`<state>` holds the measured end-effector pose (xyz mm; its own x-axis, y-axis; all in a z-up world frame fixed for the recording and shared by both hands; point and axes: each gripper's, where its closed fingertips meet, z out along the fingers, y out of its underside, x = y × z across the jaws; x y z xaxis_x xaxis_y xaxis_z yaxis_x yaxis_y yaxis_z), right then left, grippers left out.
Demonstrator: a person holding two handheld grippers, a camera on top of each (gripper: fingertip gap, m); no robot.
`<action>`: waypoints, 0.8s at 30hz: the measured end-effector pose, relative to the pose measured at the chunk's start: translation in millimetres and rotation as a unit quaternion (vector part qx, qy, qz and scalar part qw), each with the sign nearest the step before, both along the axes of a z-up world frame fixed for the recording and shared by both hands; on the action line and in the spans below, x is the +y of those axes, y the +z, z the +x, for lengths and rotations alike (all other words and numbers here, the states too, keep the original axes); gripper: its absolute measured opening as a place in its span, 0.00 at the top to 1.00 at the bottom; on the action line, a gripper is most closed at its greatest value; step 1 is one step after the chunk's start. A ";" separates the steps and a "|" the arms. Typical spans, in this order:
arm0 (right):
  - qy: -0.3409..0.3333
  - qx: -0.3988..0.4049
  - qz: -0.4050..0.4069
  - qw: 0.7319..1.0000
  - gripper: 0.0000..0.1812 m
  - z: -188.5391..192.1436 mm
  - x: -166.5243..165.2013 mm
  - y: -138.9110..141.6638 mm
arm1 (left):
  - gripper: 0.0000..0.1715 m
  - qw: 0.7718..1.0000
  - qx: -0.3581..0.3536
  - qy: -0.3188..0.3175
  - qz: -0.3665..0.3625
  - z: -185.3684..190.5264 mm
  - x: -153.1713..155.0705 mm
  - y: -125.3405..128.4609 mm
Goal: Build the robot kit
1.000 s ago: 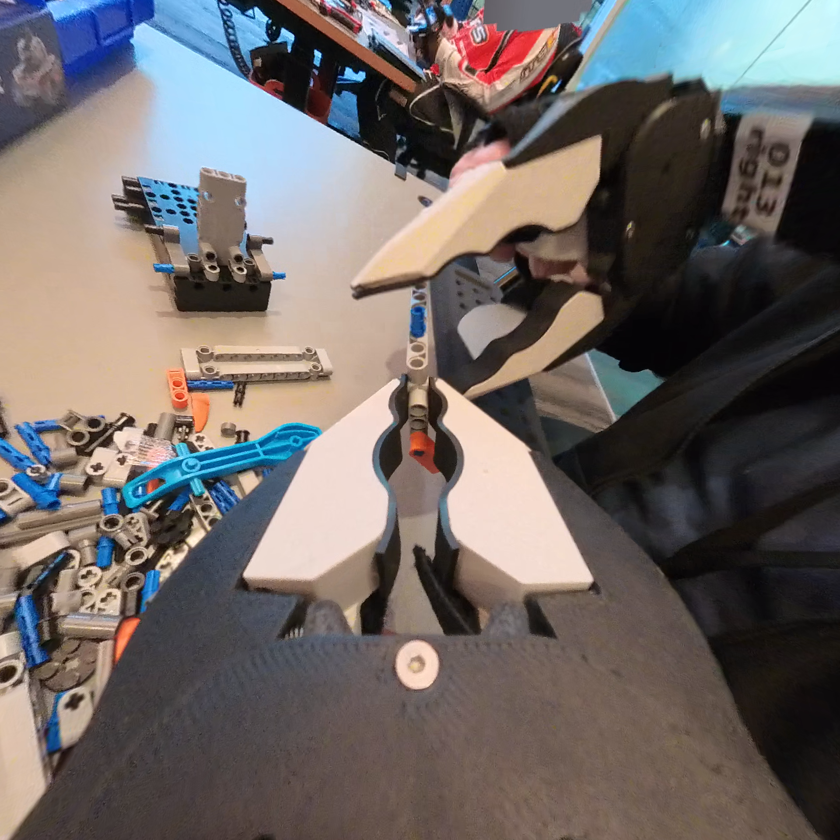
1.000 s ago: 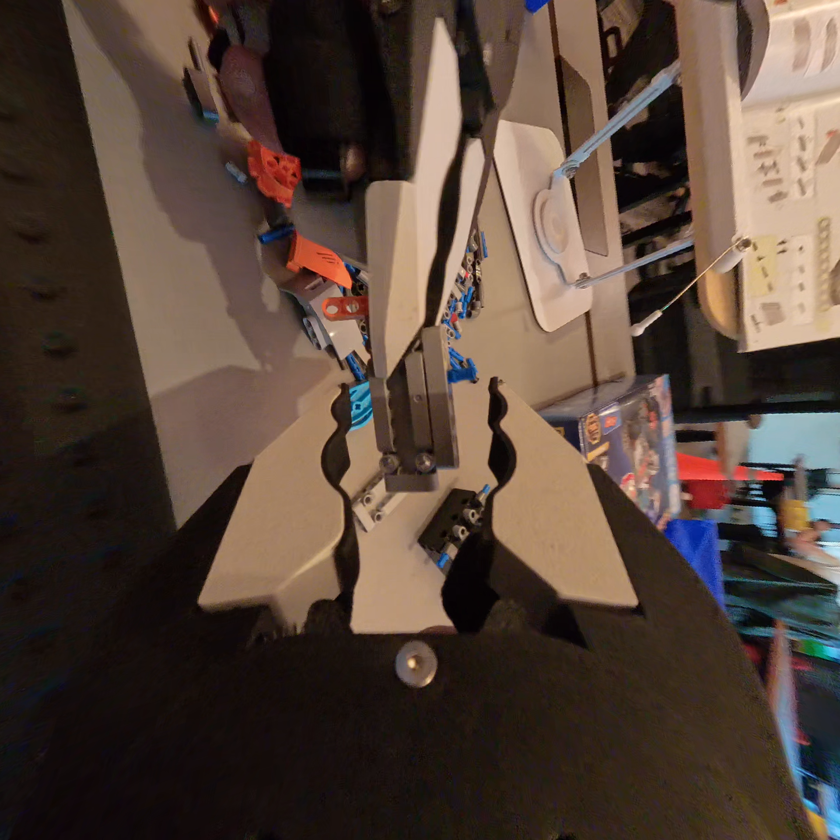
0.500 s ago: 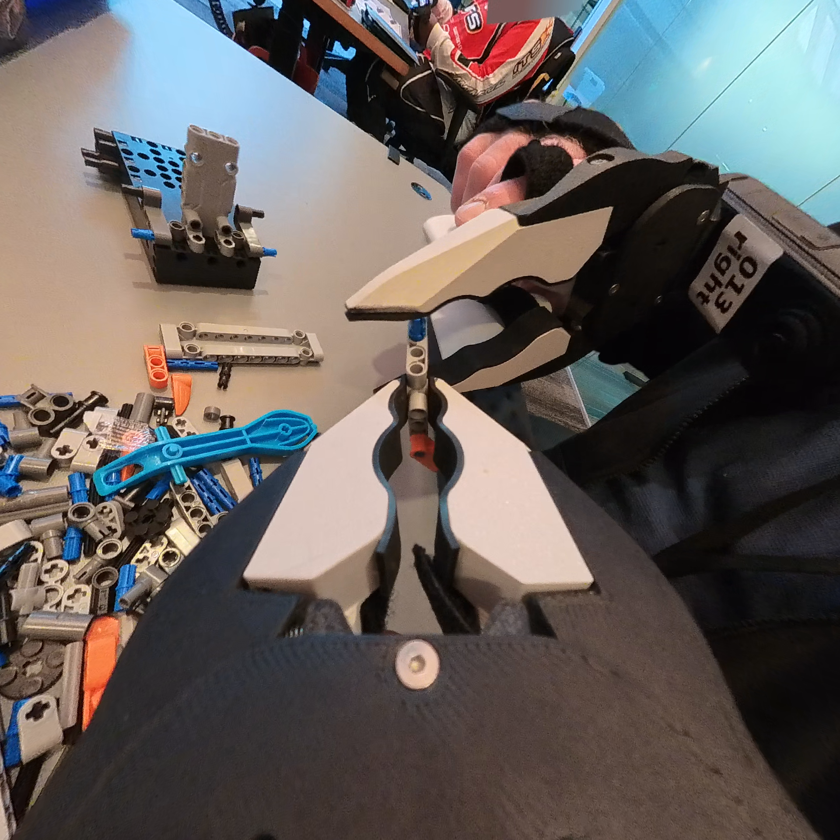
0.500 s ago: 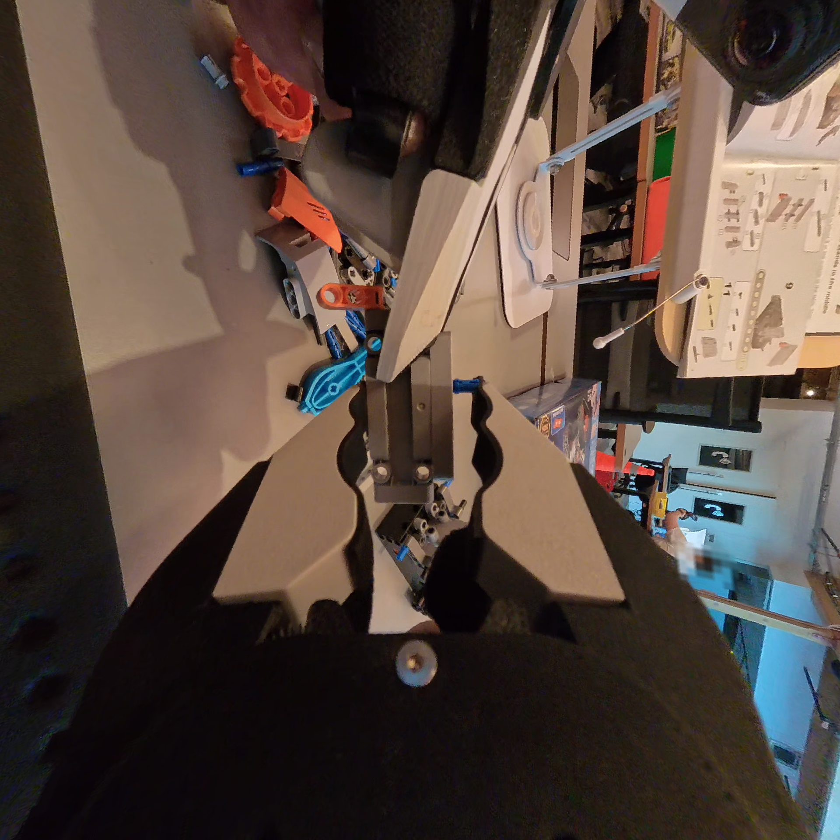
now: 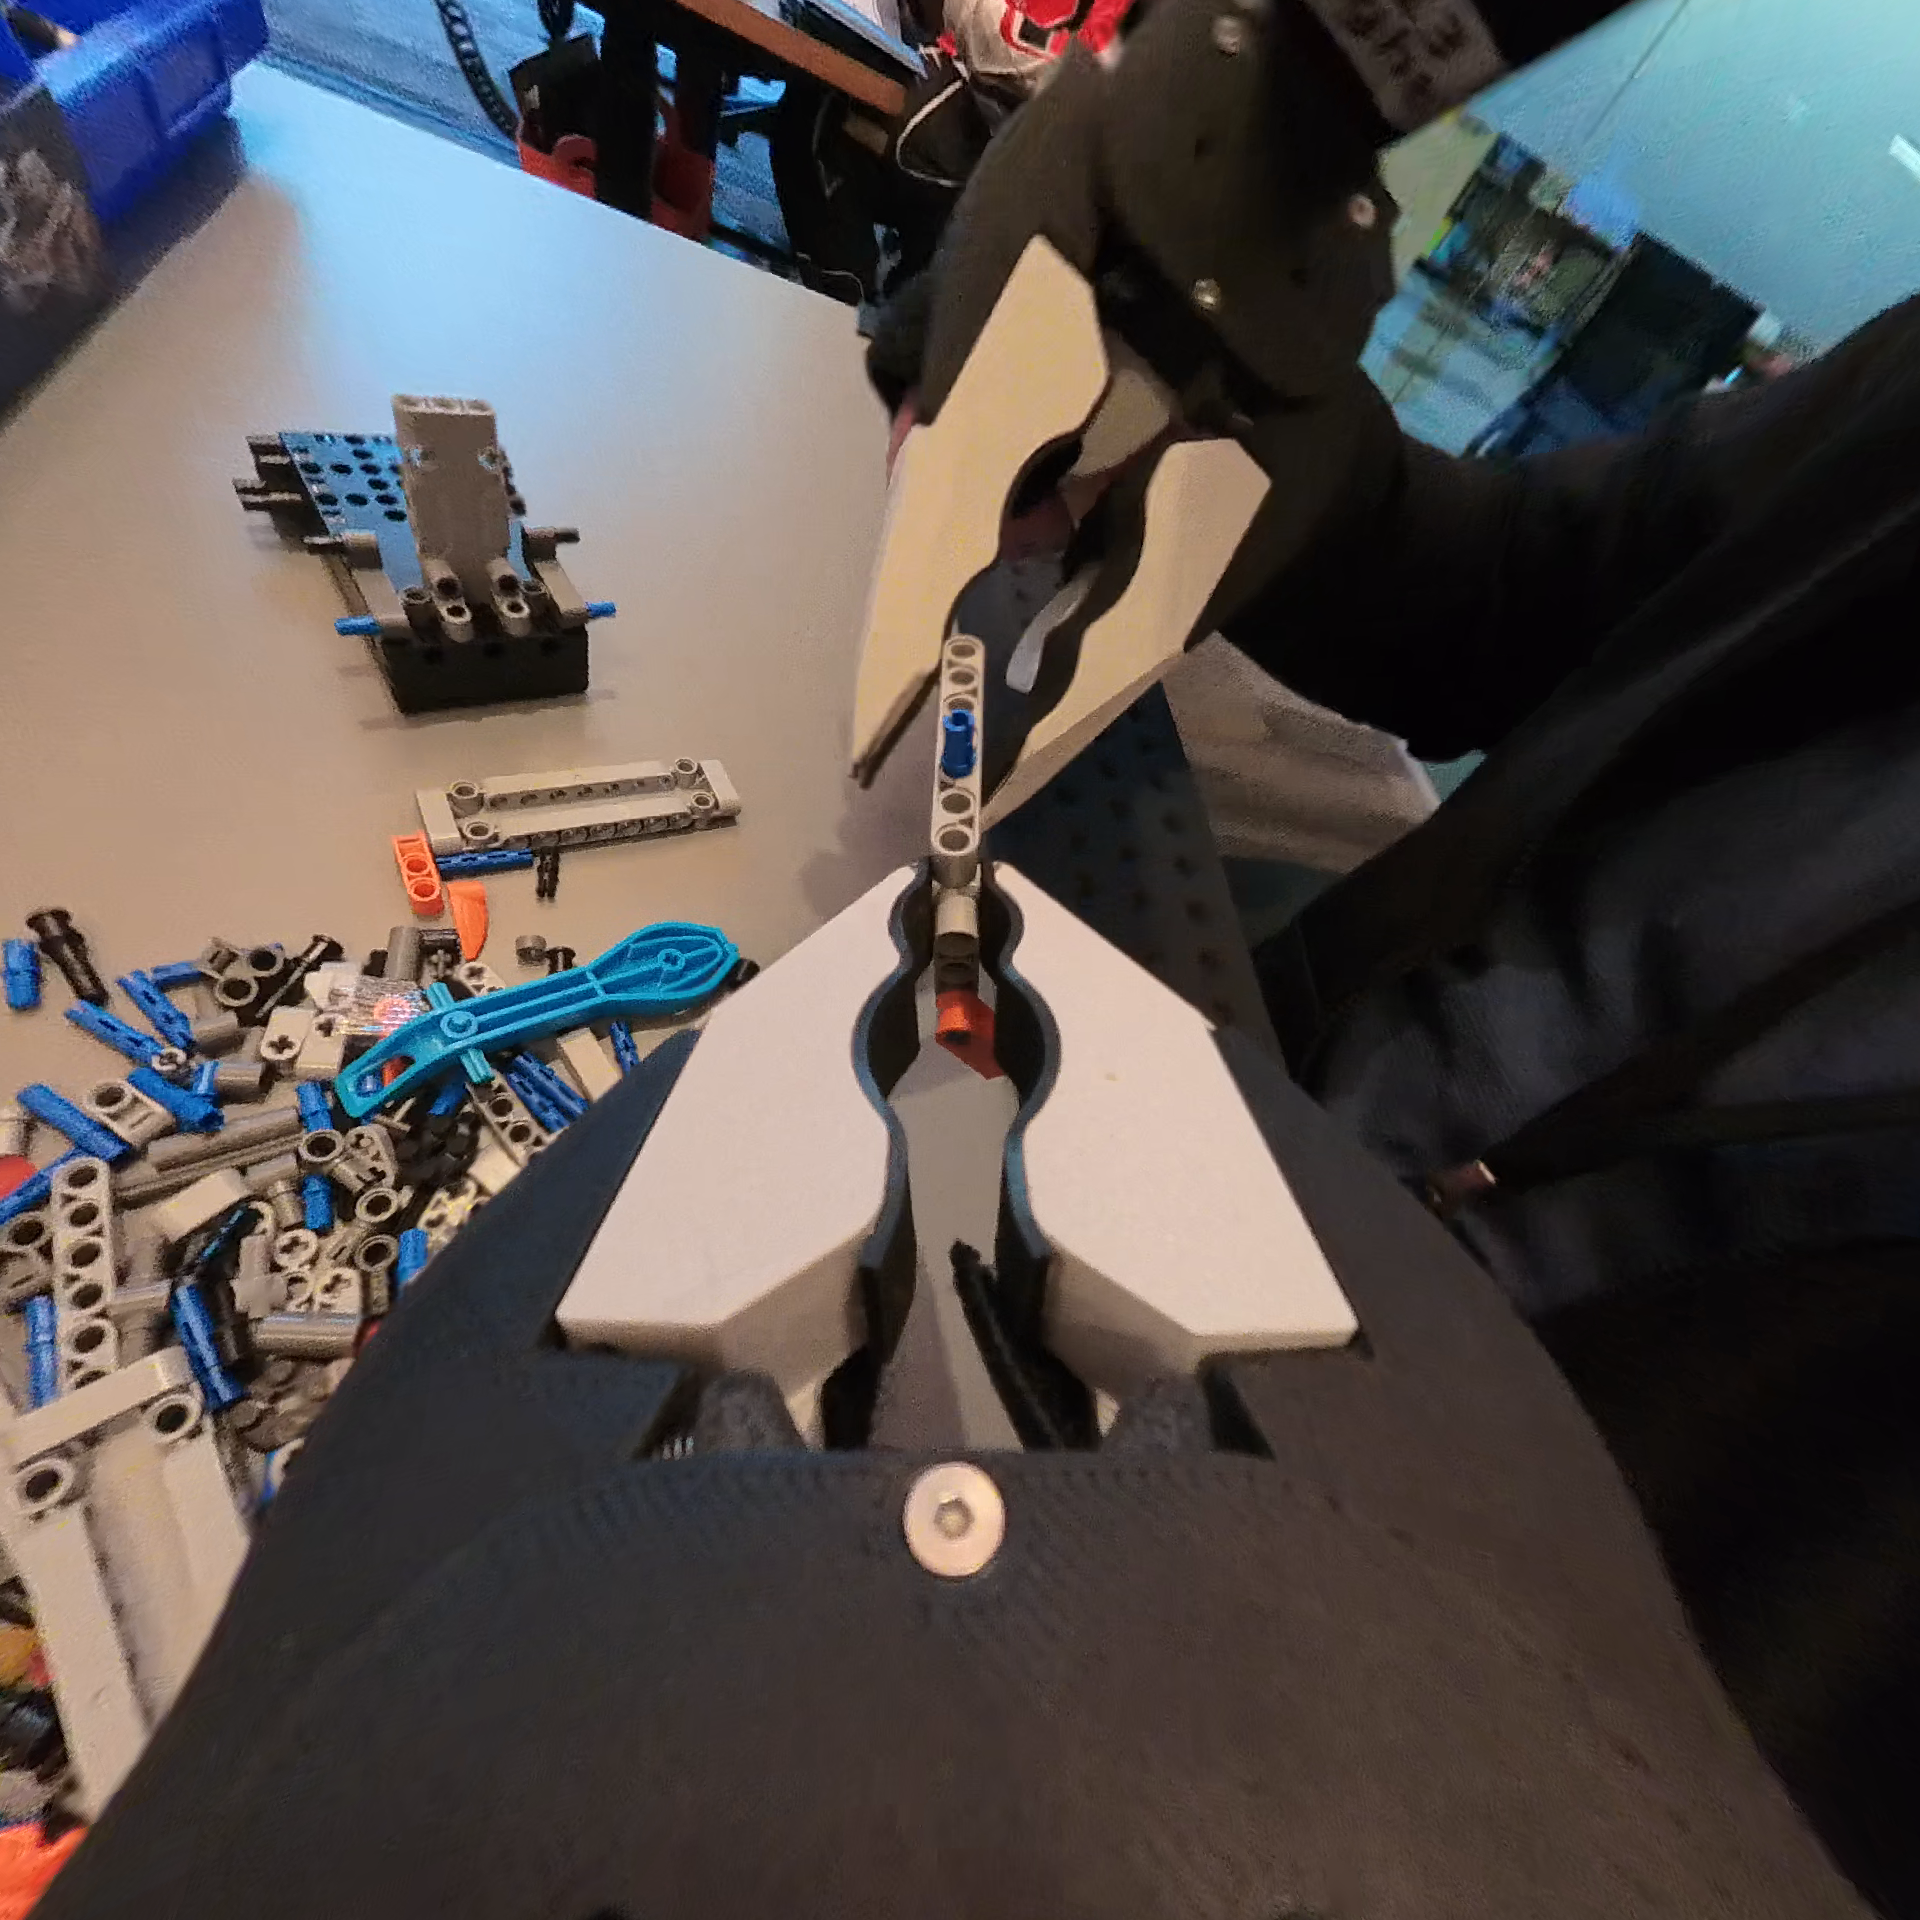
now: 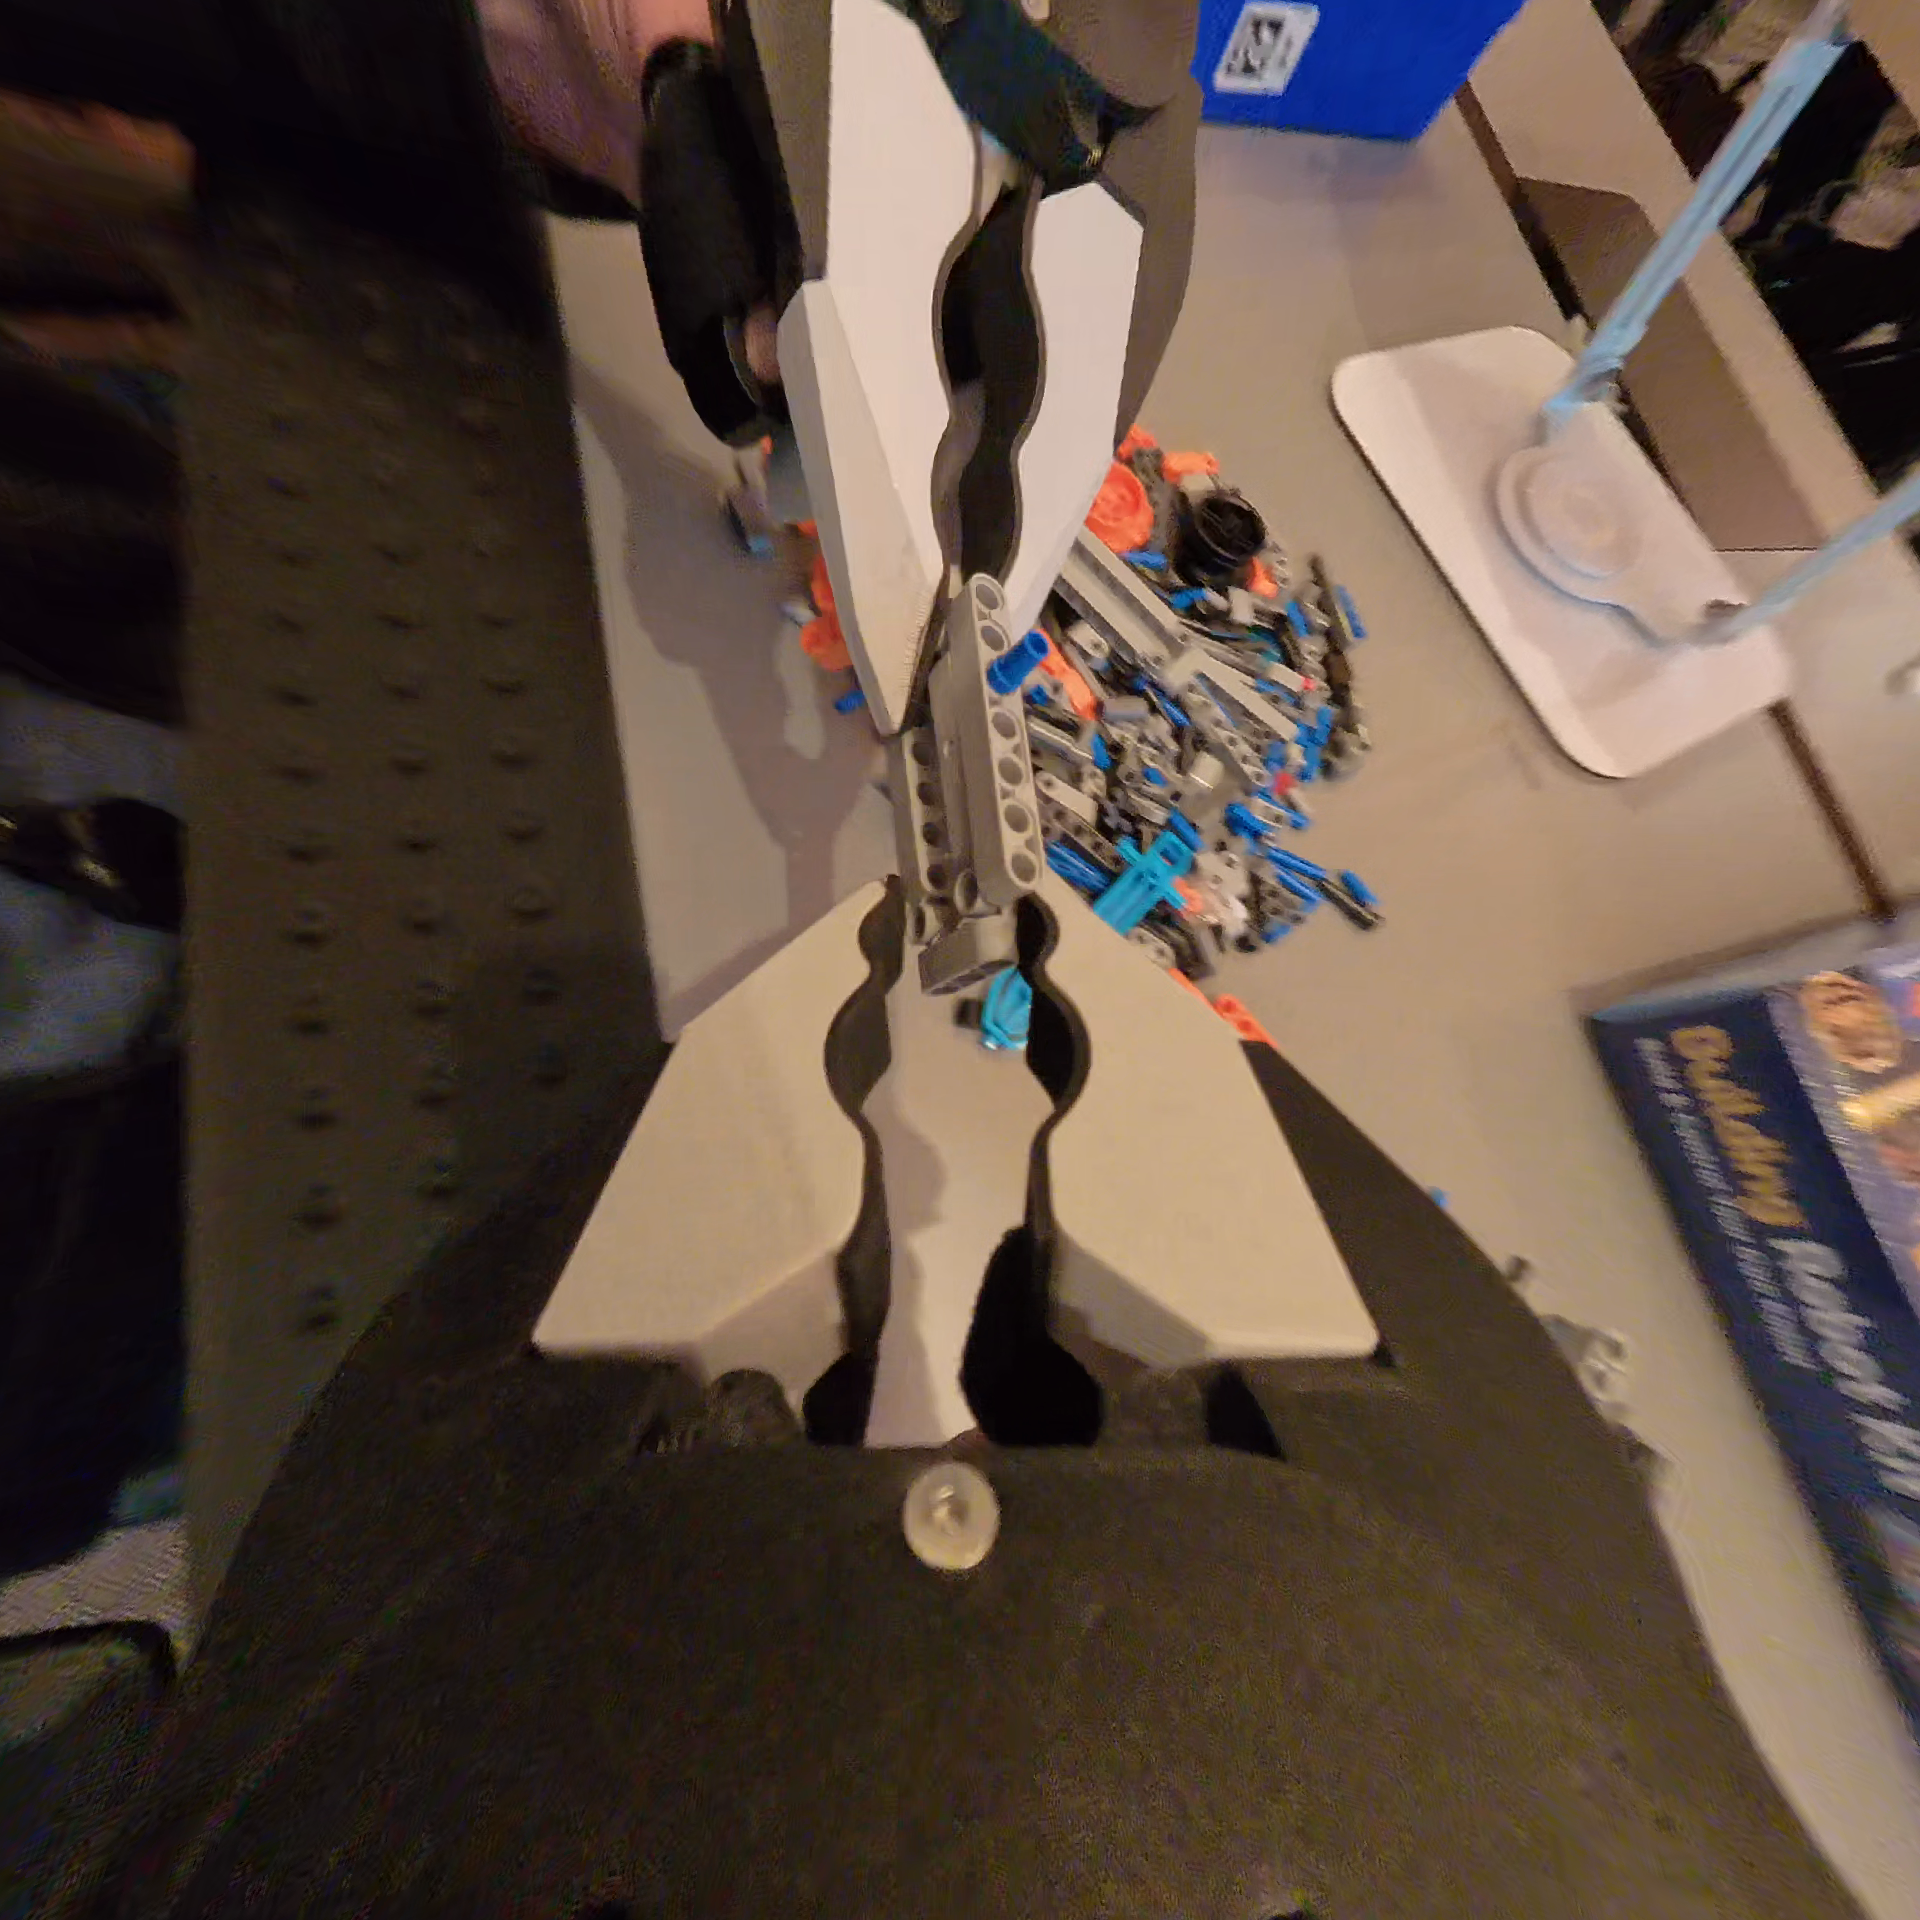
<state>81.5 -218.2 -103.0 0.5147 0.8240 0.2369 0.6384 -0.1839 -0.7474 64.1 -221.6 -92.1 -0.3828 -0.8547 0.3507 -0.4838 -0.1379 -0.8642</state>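
My left gripper (image 5: 951,883) is shut on a grey beam assembly (image 5: 958,769) and holds it above the table edge. The assembly carries a blue pin (image 5: 958,732) and an orange piece (image 5: 961,1023) sits between my fingers. My right gripper (image 5: 920,795) is open, with its jaws on either side of the assembly's far end. In the right wrist view, the assembly (image 6: 992,769) runs from the left gripper (image 6: 951,665) down to between my right gripper's (image 6: 961,899) fingertips, which stand apart.
A pile of loose grey, blue and orange parts (image 5: 208,1143) lies on the grey table (image 5: 675,416), with a teal tool (image 5: 540,1013), a grey frame piece (image 5: 582,800) and a black and grey sub-assembly (image 5: 457,582). A white lamp base (image 6: 1558,551) and a blue box (image 6: 1787,1247) lie beyond the pile (image 6: 1174,748). Both grippers' tips are close together, under 4 cm apart.
My right gripper has rolled from side-on to straddle the far end of the assembly. The left gripper has kept its hold and shifted a little.
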 end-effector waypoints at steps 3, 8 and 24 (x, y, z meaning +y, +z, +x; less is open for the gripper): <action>0.009 0.061 -0.024 0.998 0.91 -11.9 -3.0 1.5 | 0.97 1.000 -0.003 -0.009 0.019 -9.4 -1.2 2.4; -0.014 0.168 -0.037 0.985 0.97 -26.3 9.8 14.3 | 0.86 0.997 -0.024 0.036 0.059 -20.9 17.1 9.1; -0.016 0.483 -0.102 0.869 0.95 -85.0 67.1 60.0 | 0.97 0.966 -0.187 0.134 -0.116 -43.1 67.6 68.1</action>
